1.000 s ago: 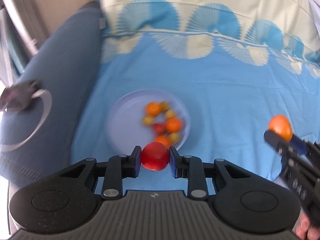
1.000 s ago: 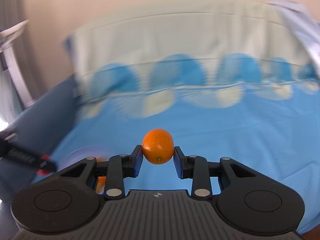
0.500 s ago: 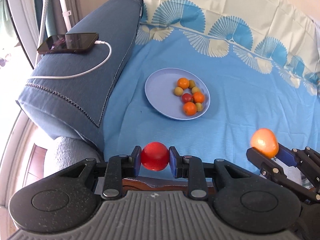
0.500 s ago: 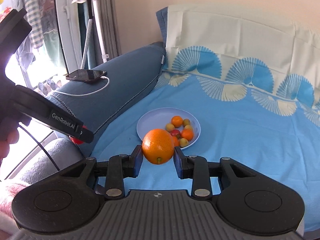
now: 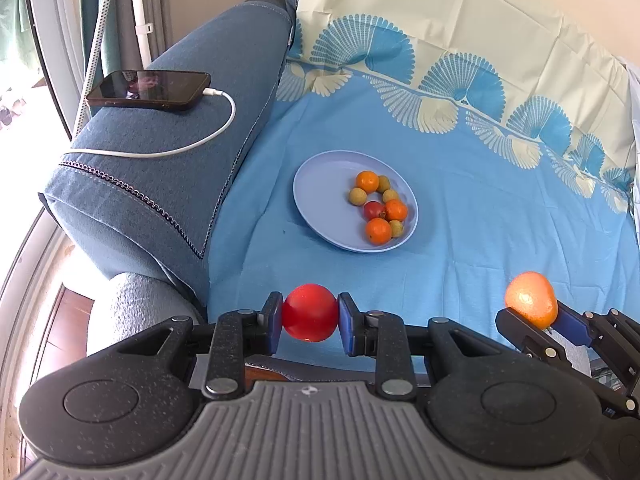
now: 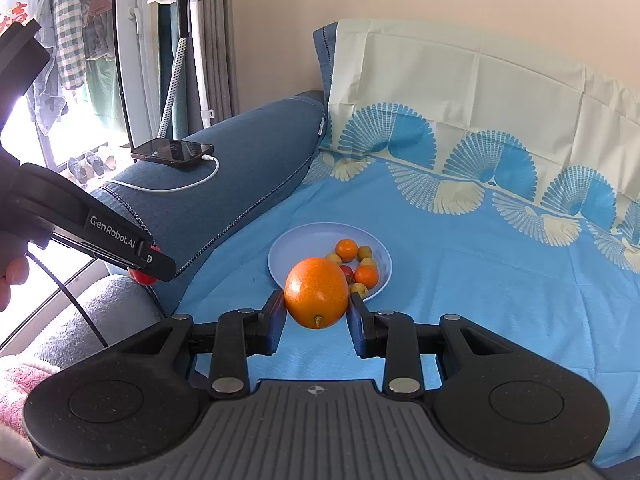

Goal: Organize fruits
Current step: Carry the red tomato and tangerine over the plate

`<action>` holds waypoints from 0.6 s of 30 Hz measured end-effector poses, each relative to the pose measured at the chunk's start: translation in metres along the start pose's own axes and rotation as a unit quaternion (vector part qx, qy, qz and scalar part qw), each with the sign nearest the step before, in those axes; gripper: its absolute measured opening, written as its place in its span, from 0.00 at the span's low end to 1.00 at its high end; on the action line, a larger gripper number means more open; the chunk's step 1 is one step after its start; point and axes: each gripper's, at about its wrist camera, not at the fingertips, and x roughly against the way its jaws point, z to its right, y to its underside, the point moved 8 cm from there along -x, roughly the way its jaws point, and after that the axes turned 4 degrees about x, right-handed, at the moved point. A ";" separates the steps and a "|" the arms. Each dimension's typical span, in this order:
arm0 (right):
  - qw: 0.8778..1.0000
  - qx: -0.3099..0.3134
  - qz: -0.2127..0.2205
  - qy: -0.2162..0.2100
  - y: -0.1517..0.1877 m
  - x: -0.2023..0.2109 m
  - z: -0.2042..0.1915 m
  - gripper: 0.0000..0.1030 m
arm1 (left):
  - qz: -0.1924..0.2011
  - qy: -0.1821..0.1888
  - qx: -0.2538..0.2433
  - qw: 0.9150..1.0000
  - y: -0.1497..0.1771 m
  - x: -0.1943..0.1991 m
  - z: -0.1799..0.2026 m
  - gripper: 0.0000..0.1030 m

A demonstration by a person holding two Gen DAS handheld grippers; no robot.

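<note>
My left gripper (image 5: 310,316) is shut on a red round fruit (image 5: 310,312), held above the front edge of the blue sheet. My right gripper (image 6: 317,306) is shut on an orange (image 6: 316,292); it also shows in the left wrist view (image 5: 530,304) at the right. A light blue plate (image 5: 320,184) lies on the sheet ahead, holding several small orange, red and yellow-green fruits (image 5: 378,208). In the right wrist view the plate (image 6: 292,248) sits just beyond the orange, and the left gripper's body (image 6: 100,236) is at the left.
A blue sofa armrest (image 5: 168,152) is to the left, with a phone (image 5: 148,90) and white charging cable (image 5: 200,142) on it. A patterned blue sheet (image 5: 500,216) covers the seat and backrest. A garment steamer stand (image 6: 180,40) and window stand beyond.
Both grippers pulled back and up from the plate, each still holding its fruit. The plate now looks farther away, and the armrest and phone have come into view.
</note>
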 end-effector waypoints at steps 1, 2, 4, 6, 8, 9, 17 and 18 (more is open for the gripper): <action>1.000 0.000 0.000 0.000 0.000 -0.001 0.000 0.34 | 0.000 0.000 -0.001 1.000 0.000 0.000 0.001 0.31; 1.000 0.000 0.000 0.001 0.000 -0.001 0.000 0.34 | 0.000 0.000 -0.003 1.000 0.000 0.000 0.001 0.31; 1.000 -0.001 0.000 0.001 0.001 -0.001 0.000 0.34 | 0.001 -0.001 -0.005 1.000 -0.001 -0.001 0.002 0.31; 1.000 -0.001 -0.001 0.000 0.001 -0.001 0.001 0.34 | 0.000 -0.001 -0.007 1.000 -0.002 -0.001 0.003 0.31; 1.000 -0.002 -0.001 0.000 0.002 -0.001 0.001 0.34 | 0.000 -0.001 -0.008 1.000 -0.003 -0.002 0.003 0.31; 1.000 -0.003 -0.001 0.000 0.002 -0.001 0.002 0.34 | 0.001 -0.002 -0.008 1.000 -0.002 -0.001 0.004 0.31; 1.000 -0.008 -0.006 0.002 0.003 -0.003 0.001 0.34 | -0.003 -0.002 -0.011 1.000 -0.002 -0.004 0.004 0.31; 1.000 -0.009 -0.006 0.002 0.003 -0.003 0.000 0.34 | -0.004 -0.002 -0.011 1.000 -0.003 -0.005 0.004 0.31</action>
